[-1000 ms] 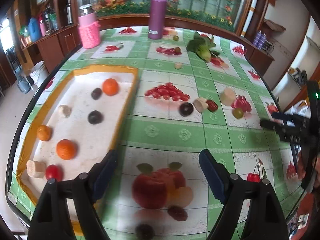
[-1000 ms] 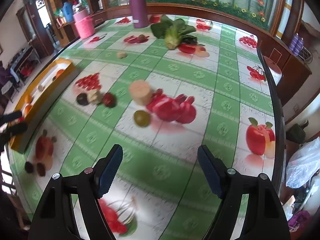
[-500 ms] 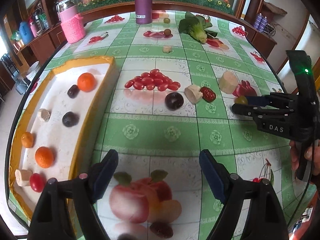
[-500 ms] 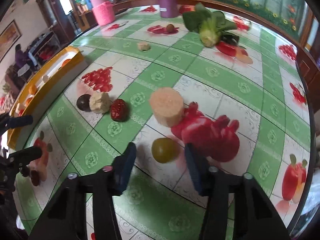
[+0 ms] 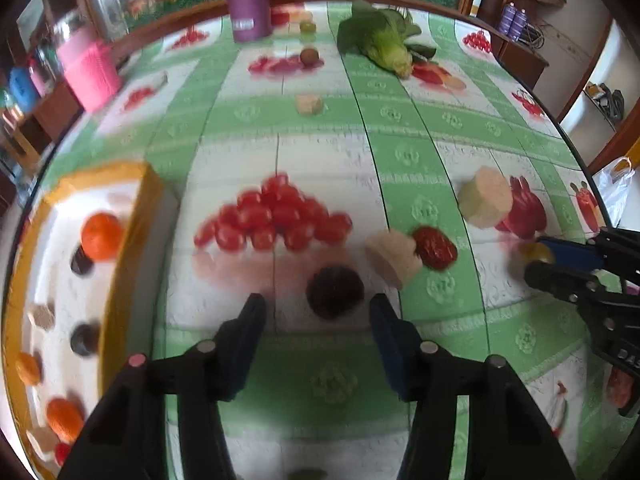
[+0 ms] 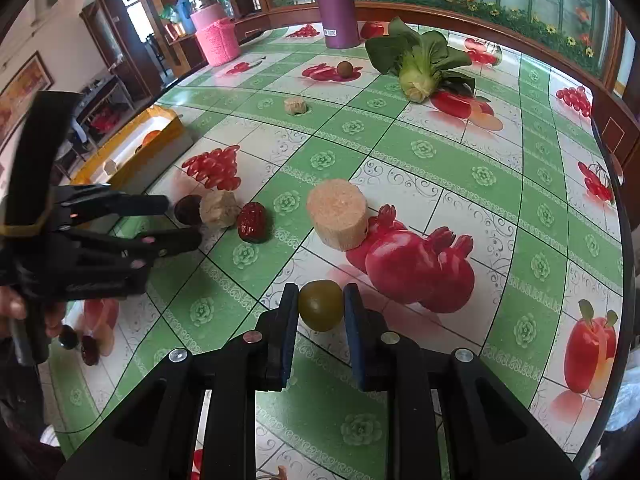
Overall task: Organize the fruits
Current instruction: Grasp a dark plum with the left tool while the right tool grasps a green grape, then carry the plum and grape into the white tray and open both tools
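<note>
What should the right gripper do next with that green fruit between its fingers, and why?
Probably lift it straight up a little. The right gripper has its jaws closed against both sides of the green fruit, which seems still low on the tablecloth. The yellow tray holding sorted fruit lies far left, so a lift would clear the cork-like cylinder before carrying.

Fruit-print table (image 6: pixel 440 152) carries yellow tray (image 6: pixel 168 128), bottle (image 6: pixel 334 4), greens (image 6: pixel 416 64), scattered fruits.
</note>
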`<state>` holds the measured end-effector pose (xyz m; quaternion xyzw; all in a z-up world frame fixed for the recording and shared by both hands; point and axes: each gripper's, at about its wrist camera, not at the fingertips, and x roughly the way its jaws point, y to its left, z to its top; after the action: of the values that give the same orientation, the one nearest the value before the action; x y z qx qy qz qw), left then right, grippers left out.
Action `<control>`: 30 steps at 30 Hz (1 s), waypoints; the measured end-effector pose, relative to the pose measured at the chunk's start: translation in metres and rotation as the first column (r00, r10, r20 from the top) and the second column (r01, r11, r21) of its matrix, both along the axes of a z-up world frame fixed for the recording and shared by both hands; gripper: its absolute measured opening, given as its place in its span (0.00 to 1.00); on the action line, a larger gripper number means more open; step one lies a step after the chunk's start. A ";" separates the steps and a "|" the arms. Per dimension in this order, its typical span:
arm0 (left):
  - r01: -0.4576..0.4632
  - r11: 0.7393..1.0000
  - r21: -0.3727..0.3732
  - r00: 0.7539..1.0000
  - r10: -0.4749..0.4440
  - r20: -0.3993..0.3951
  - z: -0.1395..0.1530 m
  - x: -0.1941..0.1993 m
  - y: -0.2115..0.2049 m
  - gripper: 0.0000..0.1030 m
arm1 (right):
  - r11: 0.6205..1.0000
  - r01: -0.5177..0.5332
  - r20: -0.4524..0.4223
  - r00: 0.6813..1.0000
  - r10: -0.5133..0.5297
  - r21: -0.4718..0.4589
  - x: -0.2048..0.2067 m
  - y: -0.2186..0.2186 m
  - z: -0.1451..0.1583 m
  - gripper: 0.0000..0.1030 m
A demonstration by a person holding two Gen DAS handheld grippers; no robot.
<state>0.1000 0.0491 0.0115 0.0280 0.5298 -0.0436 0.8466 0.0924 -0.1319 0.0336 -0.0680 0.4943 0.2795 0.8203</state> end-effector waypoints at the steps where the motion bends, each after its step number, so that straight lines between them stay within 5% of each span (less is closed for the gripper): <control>1: 0.012 1.000 -0.008 1.000 -0.012 0.014 0.000 0.001 0.000 0.36 | 1.000 0.002 -0.001 1.000 -0.002 0.003 0.000 -0.001 0.000 0.22; 3: 0.015 0.998 -0.065 1.000 -0.013 0.025 0.002 0.002 0.002 0.27 | 1.000 0.011 -0.001 1.000 -0.011 0.007 0.000 -0.002 0.001 0.22; 21: 0.011 0.966 -0.257 0.999 0.002 0.051 0.030 -0.077 0.015 0.27 | 0.997 0.055 0.029 0.998 -0.054 -0.056 -0.038 -0.024 0.032 0.22; 30: 0.007 0.960 -0.281 0.996 0.017 0.083 0.047 -0.112 0.030 0.27 | 0.994 0.004 0.035 0.999 0.000 -0.108 -0.066 0.003 0.031 0.22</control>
<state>-0.0119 0.0787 0.0590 -0.0919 0.4820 -0.1149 0.8637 0.0260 -0.1287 0.0649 -0.1166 0.4944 0.2505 0.8241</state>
